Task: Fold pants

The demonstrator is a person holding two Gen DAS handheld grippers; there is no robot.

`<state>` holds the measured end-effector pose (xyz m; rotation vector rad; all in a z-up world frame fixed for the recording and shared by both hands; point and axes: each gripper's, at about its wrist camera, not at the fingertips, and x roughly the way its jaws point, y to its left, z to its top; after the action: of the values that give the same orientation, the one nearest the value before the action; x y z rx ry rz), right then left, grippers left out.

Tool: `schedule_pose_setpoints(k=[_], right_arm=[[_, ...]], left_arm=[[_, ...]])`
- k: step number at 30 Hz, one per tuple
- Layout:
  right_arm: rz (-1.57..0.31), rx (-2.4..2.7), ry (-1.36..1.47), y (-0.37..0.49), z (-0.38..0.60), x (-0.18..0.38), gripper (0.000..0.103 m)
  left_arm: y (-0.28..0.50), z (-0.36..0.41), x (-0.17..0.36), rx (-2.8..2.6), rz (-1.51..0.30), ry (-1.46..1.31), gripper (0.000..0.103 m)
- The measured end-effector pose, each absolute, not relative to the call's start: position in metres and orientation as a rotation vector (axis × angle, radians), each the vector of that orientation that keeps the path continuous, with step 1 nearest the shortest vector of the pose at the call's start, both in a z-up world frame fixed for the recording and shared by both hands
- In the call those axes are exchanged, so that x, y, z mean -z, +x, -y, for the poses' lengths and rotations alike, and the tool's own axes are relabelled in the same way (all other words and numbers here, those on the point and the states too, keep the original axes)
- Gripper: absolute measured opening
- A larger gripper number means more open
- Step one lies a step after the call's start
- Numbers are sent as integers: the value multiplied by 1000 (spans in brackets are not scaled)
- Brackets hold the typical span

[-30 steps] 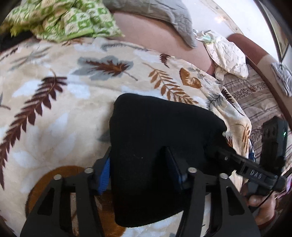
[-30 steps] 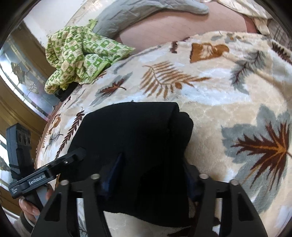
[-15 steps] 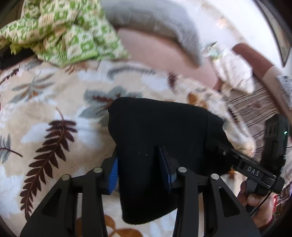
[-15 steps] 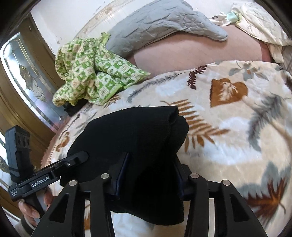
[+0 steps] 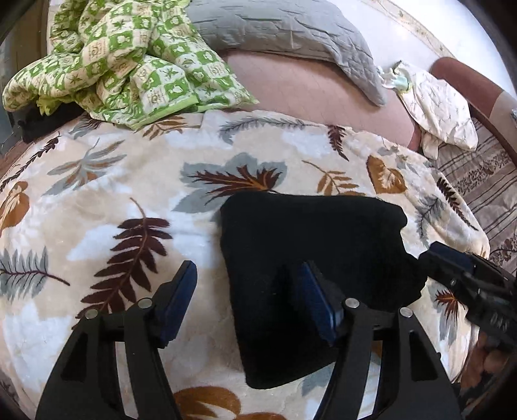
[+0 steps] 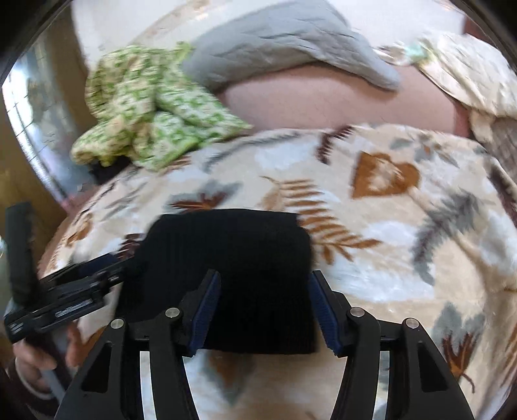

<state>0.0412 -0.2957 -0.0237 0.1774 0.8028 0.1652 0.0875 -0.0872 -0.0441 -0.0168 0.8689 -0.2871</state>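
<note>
A: What was seen first, as the biggest thing?

B: A soft cream blanket with brown and grey leaves (image 5: pixel 135 181) was spread over the bed. A pink sheet (image 5: pixel 310 87) was seen past it.

A: And what was laid on the far side?

B: A long grey quilted pillow (image 5: pixel 284 29) was laid along the back. A green and white checked quilt (image 5: pixel 126 61) was bunched up beside it, touching the leaf blanket. A crumpled cream cloth (image 5: pixel 442 106) was seen to the right.

A: Where were the pants?

B: The black pants (image 5: pixel 310 258), folded into a thick block, were rested on the leaf blanket near the front edge.

A: How was the left gripper (image 5: pixel 248 303) held?

B: Its jaws were being opened. One blue pad was seen over the pants, and the other was set off to the side over the blanket. The pants were not pinched.

A: And the right gripper (image 6: pixel 265 307)?

B: It was blurred. Its jaws were held about half wide, with the end of the pants between the blue pads (image 6: pixel 206 307). Whether the pads were pressed on the cloth could not be told.
</note>
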Motion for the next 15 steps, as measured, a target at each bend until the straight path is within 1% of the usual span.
schedule_pose_setpoints(k=[1, 2, 3, 5, 8, 15], right_arm=[[-811, -184, 153, 42, 287, 25, 49], [-829, -192, 121, 43, 279, 29, 43], [-850, -184, 88, 44, 273, 34, 34], [-916, -151, 17, 44, 263, 55, 27], [-893, -153, 43, 35, 265, 61, 27], [-821, -153, 129, 55, 281, 28, 30]], left_arm=[[88, 90, 47, 283, -877, -5, 66], [89, 94, 51, 277, -893, 12, 66], [88, 96, 54, 278, -905, 20, 66], [87, 100, 62, 292, -926, 21, 66], [82, 100, 61, 286, -912, 30, 66], [91, 102, 49, 249, -887, 30, 66]])
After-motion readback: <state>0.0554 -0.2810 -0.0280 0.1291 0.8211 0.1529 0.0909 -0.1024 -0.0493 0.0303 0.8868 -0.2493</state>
